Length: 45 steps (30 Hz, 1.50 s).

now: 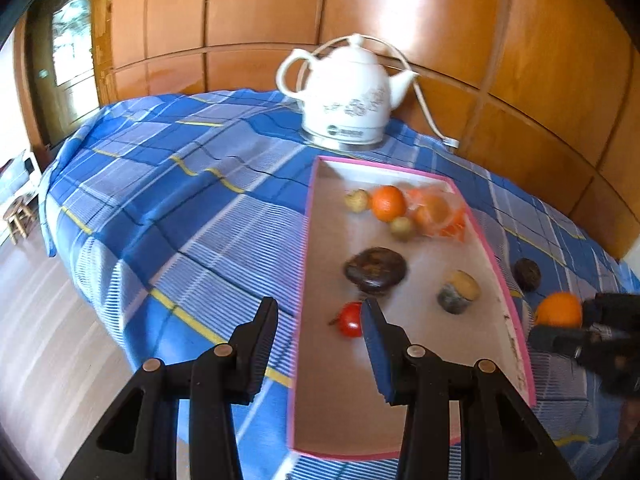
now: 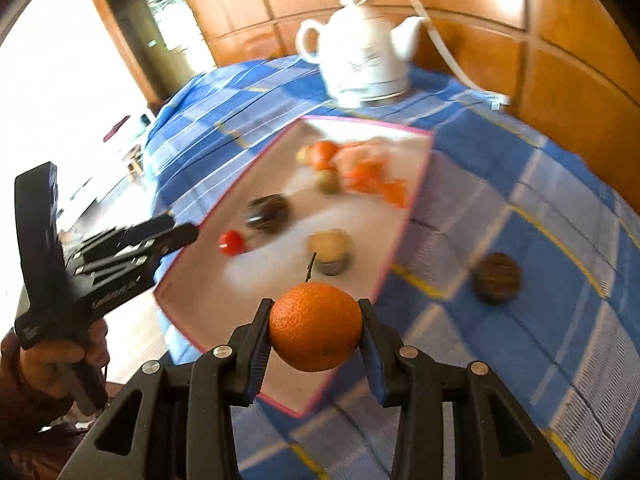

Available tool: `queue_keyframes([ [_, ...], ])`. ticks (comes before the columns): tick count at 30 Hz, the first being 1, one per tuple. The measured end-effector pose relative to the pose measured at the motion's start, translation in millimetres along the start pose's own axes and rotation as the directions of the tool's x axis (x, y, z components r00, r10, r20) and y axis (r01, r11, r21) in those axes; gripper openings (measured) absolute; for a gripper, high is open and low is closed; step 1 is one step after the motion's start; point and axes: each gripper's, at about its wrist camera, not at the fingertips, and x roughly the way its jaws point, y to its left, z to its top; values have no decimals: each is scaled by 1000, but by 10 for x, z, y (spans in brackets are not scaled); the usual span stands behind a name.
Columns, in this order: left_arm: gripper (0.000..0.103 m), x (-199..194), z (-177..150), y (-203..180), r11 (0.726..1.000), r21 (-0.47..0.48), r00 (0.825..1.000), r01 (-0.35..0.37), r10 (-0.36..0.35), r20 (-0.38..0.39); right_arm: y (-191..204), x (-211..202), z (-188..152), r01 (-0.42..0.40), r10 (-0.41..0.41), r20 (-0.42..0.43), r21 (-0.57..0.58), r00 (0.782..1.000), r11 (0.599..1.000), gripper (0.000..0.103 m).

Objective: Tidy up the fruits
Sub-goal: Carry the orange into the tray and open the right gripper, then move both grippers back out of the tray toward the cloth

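A pink-rimmed tray (image 1: 308,220) (image 2: 416,208) lies on the blue checked cloth. In it are an orange (image 1: 387,202), a bag of orange fruit (image 1: 440,212), small yellowish fruits (image 1: 356,200), a dark brown fruit (image 1: 375,270), a yellow-grey fruit (image 1: 460,292) and a small red fruit (image 1: 349,320). My left gripper (image 1: 320,314) hangs open and empty above the tray's near left rim. My right gripper (image 2: 316,322) is shut on a stemmed orange (image 2: 316,328) (image 1: 558,310), held in the air over the tray's near right corner. Another dark fruit (image 2: 497,278) (image 1: 527,274) lies on the cloth right of the tray.
A white ceramic kettle (image 1: 348,96) (image 2: 368,52) with a cord stands behind the tray, against the wooden panel wall. The cloth drops off at the table's left and near edges to a pale floor. A person's hand (image 2: 60,360) holds the left gripper.
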Motion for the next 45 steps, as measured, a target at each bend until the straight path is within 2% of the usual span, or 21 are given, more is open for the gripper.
queue_keyframes([
  [5, 44, 27, 8, 127, 999, -33, 1000, -15, 15, -3, 152, 261, 59, -34, 34, -45, -7, 998, 999, 41],
  [12, 44, 53, -41, 53, 1000, -14, 1000, -3, 2, -18, 104, 571, 87, 20, -19, -87, 9, 996, 1000, 44],
  [20, 44, 67, -56, 20, 1000, -9, 1000, 1, -1, -22, 132, 503, -58, 7, -11, -90, -39, 996, 999, 44],
  [22, 44, 71, -63, 10, 1000, -6, 1000, 2, -2, -24, 163, 498, -93, 32, -37, -80, -64, 996, 997, 44],
  [23, 44, 71, -67, 0, 1000, -5, 1000, 3, -3, -25, 175, 502, -99, 68, -73, -68, -77, 995, 995, 39],
  [25, 44, 66, -71, -19, 1000, -2, 1000, 4, -4, -24, 165, 536, -83, 65, -70, -71, -67, 995, 996, 34],
  [31, 44, 66, -83, -47, 1000, 4, 1000, 5, -5, -21, 160, 663, 34, 65, -65, -54, -16, 996, 998, 33],
  [36, 44, 54, -87, -58, 1000, 8, 1000, 4, -4, -16, 200, 734, 68, 96, -96, -47, 2, 994, 995, 33],
  [45, 44, 14, -97, -125, 999, 29, 1000, 13, -13, -5, 272, 658, 29, 103, -103, -44, -17, 994, 995, 33],
])
